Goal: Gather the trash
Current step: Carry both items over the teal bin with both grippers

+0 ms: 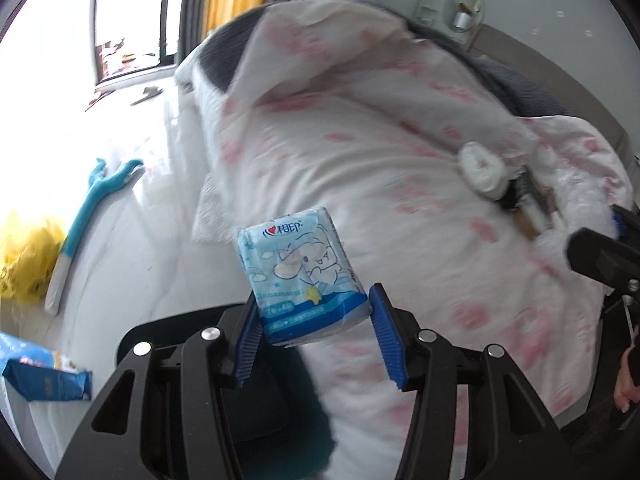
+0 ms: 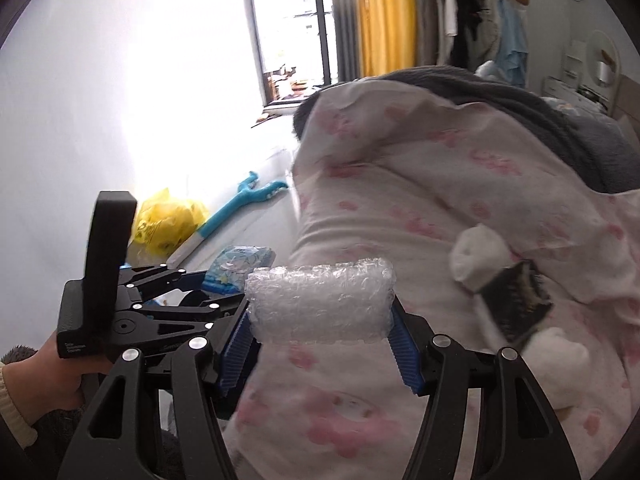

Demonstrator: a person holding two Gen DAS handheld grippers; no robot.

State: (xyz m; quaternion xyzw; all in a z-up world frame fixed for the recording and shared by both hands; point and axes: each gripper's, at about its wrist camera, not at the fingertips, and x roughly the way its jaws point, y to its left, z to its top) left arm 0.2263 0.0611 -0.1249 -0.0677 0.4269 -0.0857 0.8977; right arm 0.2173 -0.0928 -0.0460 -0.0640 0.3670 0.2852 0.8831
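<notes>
Daylight from the window (image 2: 288,32) blows out the wall (image 2: 120,80) and floor (image 1: 60,100) to white. The quilt (image 1: 360,140) is motion-blurred, and fisheye distortion curves the dark-vignetted edges.

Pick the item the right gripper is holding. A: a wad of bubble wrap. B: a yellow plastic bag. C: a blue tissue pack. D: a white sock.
A: in the right wrist view the right gripper has its blue pads pressed against both ends of the bubble wrap, while the tissue pack sits in the left gripper.
</notes>
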